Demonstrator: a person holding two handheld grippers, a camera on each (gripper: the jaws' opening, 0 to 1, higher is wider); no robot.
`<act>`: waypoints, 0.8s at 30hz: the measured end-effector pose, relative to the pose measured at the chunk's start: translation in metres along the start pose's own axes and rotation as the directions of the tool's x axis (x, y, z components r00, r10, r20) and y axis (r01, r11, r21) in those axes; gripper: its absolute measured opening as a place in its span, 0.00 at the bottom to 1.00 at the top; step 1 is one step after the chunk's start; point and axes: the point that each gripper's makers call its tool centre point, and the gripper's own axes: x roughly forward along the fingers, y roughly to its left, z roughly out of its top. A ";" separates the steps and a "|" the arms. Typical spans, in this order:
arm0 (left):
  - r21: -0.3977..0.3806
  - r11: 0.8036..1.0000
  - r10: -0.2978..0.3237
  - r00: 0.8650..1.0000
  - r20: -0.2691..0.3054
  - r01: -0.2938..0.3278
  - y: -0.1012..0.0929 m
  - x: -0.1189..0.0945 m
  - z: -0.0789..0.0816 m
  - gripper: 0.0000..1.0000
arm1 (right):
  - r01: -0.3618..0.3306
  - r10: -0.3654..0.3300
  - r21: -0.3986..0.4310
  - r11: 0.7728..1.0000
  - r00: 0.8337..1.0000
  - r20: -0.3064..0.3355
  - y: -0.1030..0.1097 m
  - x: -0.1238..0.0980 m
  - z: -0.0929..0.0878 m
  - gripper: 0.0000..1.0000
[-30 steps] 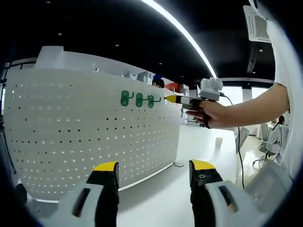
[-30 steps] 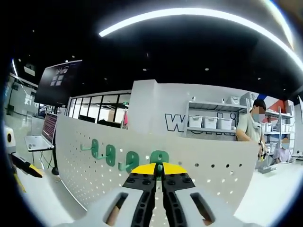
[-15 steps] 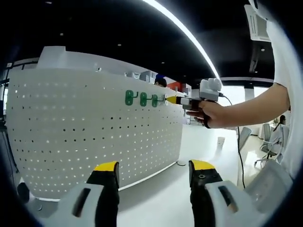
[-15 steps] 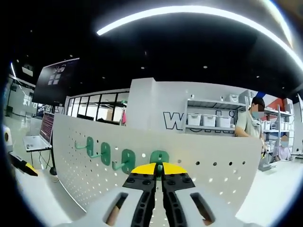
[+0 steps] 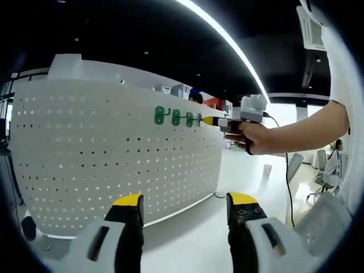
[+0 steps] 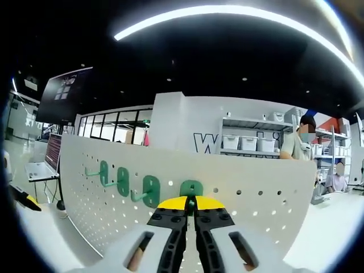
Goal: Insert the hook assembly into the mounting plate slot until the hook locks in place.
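A white pegboard mounting plate (image 5: 102,153) stands upright on a white table (image 5: 187,239). Three green hooks (image 5: 176,118) hang in a row near its top. Just right of them, a hand holds my right gripper (image 5: 207,120) with its yellow tips against the board. In the right gripper view, my right gripper (image 6: 191,201) is shut on a green hook assembly (image 6: 191,187) whose back plate lies against the pegboard (image 6: 256,193). The other green hooks (image 6: 122,181) are to its left. My left gripper (image 5: 186,202) stands open low in front of the board, holding nothing.
A laptop (image 6: 40,169) sits past the board's left end, under a dark wall screen (image 6: 60,96). Behind the board are shelves with white bins (image 6: 250,142) and a person (image 6: 298,145). An office chair (image 5: 318,173) and a cable (image 5: 287,187) are at the right.
Both views have shifted a little, so the hooks sit further right in the left gripper view. The right gripper stays shut on the hook at the board.
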 end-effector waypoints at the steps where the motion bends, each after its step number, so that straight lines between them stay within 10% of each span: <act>1: -0.001 1.000 0.001 1.000 0.000 -0.001 0.000 0.000 0.000 0.60 | 0.015 -0.015 -0.003 1.000 1.000 -0.001 0.001 0.000 0.000 0.01; 13: -0.012 1.000 0.010 1.000 0.003 -0.010 0.003 -0.003 0.000 0.59 | 0.142 -0.140 0.036 0.989 0.989 -0.039 -0.001 0.003 -0.002 0.02; 24: -0.022 1.000 0.022 1.000 0.010 -0.022 0.009 -0.006 0.000 0.58 | 0.117 -0.116 0.022 0.993 0.993 -0.035 0.000 0.002 -0.002 0.02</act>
